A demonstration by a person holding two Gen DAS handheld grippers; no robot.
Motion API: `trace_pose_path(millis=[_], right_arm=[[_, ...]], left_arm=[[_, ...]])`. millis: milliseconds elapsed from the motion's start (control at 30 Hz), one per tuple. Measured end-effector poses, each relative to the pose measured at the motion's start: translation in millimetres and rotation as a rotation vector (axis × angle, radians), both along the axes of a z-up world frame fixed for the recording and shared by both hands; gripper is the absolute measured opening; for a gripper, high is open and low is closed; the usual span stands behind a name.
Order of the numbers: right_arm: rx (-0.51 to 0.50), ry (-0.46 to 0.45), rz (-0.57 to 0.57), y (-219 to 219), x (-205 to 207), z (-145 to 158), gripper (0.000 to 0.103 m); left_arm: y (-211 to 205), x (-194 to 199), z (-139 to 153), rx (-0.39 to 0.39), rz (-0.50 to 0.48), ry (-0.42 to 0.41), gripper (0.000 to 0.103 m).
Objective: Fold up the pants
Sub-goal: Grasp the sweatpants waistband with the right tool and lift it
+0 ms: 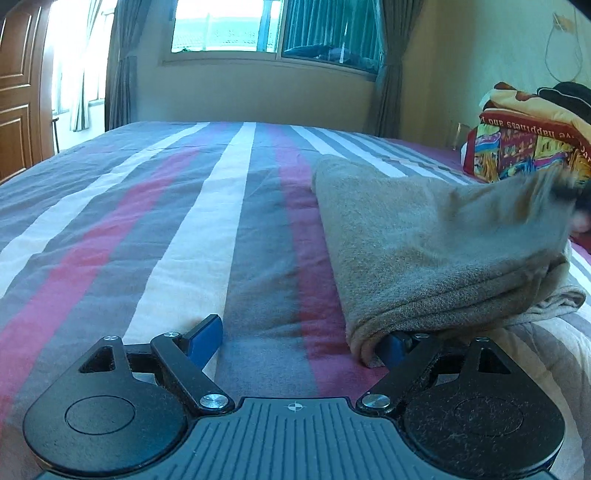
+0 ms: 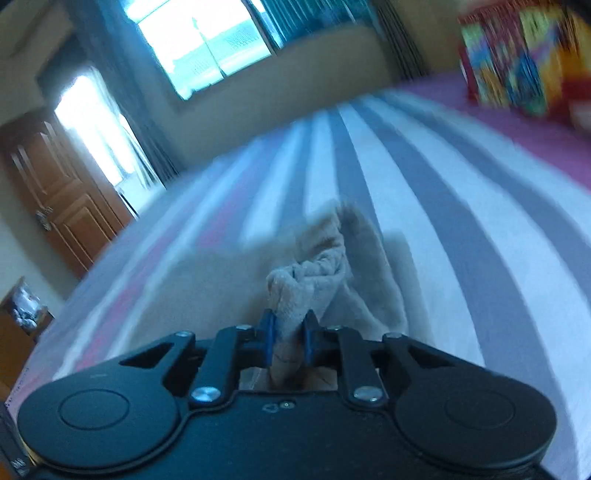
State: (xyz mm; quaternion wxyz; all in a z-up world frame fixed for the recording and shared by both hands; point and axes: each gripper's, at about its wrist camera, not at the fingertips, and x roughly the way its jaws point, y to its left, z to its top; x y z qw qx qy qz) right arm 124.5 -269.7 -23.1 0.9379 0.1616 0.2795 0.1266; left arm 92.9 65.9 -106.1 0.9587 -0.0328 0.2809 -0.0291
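Grey-beige pants (image 1: 424, 243) lie folded on the right half of the striped bed (image 1: 184, 229). My left gripper (image 1: 299, 343) stands open low over the sheet. Its left finger is bare, and its right finger (image 1: 395, 349) is tucked under the near corner of the pants. The far right end of the pants is lifted and blurred. In the right wrist view my right gripper (image 2: 290, 338) is shut on a bunched fold of the pants (image 2: 314, 280), held above the bed (image 2: 406, 206).
A colourful folded blanket (image 1: 532, 147) sits at the right end of the bed, by the wall. A wooden door (image 1: 18, 92) is at far left; a window with curtains (image 1: 273, 29) is behind the bed.
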Motion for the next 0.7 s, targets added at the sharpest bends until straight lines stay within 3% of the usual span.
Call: trace_pose_path(millis=[67,133,167,233,267,333,367,400,533,667,700], right_arm=[[0.031,-0.100,-0.015,-6.0,-19.6,17.3,0.013],[0.066,-0.130,-0.056,-18.5,-34.5,16.0,0.013],[0.062,-0.095,-0.090,-23.4,-33.3,4.7,0.013],[0.101,0.083,-0.131,-33.9,-16.9,-27.5,0.016],[0.152,0.109,-0.125,-38.8,-16.8,-34.5,0.022],[0.163,0.058,-0.118,-40.1,-31.5,-28.7,0.035],[0.153,0.047,-0.110,-40.3,-37.9,-25.4,0.057],[0.161,0.045,-0.106,-42.7,-45.3,-23.7,0.071],[0.230,0.125,-0.119,-49.9,-39.2,-35.2,0.069],[0.333,0.198,-0.129,-51.6,-9.9,-54.1,0.065],[0.340,0.217,-0.137,-50.3,-3.4,-57.2,0.060]], left_arm=[[1.1,0.3,-0.3,-0.007,-0.002,-0.003,0.087],[0.0,1.1,-0.8,-0.001,-0.004,0.000,0.088],[0.2,1.7,-1.0,-0.001,-0.003,0.003,0.088],[1.9,2.8,-0.5,-0.010,-0.005,0.010,0.088],[2.9,3.1,0.6,-0.016,-0.004,0.015,0.088],[3.3,3.0,8.0,-0.029,-0.004,0.026,0.088],[3.3,0.9,12.1,-0.028,-0.008,0.013,0.088],[2.0,-0.6,14.4,-0.016,-0.010,0.000,0.088],[-3.3,5.4,13.4,0.033,-0.027,0.010,0.088],[3.7,11.1,5.3,-0.022,-0.021,0.039,0.090],[5.4,11.0,3.7,-0.035,-0.017,0.035,0.090]])
